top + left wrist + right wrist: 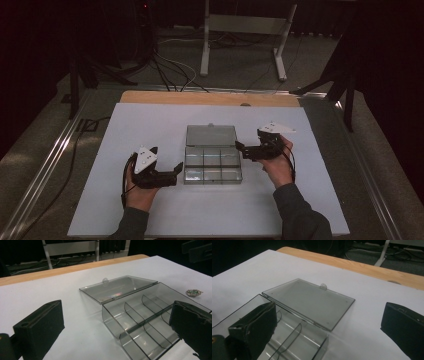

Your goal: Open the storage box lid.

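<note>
Clear smoky plastic box point(213, 167) sits mid counter point(150, 125), on the white sheet. Lid point(211, 135) flipped fully open, lying flat on the far side w/ a small round tab point(105, 280) at its outer edge. Inside: dividers split it into 2 rows of 3 compartments, all look empty. Walls thin, see-through, some glare.

Left tool point(176, 170) just beside the box's left near corner, jaws spread, not pinching anything; can't tell if it's touching the wall. Right tool point(239, 149) at the box's right edge, close to the hinge line, jaws spread too, nothing between them; one jaw hangs over the right-hand compartments.

Small greenish trinket point(194, 292) lies on the counter past the box's right side, well apart from left tool.
</note>
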Demonstrator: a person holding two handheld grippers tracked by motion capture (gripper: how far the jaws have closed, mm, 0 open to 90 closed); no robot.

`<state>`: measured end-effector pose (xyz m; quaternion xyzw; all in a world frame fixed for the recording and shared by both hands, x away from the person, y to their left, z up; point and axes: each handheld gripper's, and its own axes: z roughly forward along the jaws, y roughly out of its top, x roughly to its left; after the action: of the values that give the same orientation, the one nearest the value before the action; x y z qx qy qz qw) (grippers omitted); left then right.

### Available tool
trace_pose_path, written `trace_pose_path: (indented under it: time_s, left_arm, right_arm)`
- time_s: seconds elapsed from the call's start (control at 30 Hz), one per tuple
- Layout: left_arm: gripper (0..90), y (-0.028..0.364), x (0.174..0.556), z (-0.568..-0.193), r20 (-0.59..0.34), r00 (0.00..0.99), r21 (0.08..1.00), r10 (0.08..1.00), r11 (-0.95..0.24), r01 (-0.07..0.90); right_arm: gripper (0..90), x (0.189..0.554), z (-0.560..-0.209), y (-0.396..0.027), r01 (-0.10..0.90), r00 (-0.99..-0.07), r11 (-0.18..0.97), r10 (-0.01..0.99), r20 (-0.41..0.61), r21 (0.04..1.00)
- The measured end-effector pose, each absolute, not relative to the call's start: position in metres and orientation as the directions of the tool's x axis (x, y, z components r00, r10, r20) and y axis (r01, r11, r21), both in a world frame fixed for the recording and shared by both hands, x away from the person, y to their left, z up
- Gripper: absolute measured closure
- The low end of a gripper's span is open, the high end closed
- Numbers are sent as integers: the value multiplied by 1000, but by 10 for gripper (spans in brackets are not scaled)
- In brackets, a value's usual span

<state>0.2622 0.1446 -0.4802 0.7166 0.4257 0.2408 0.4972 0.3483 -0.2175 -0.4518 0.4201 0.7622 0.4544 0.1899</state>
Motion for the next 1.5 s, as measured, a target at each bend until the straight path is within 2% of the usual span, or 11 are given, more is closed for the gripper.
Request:
trace_pose_path:
  time_s: [0.57,1.5]
  left_arm:
    - [11,154,261,-483,-83,493,916,866,-128,379]
    - [11,154,259,-487,-73,482,917,873,-132,376]
  right_arm:
    - [5,338,-459,-256,522,-544,240,833,103,818]
    - [4,326,-474,-298,533,-486,266,873,34,804]
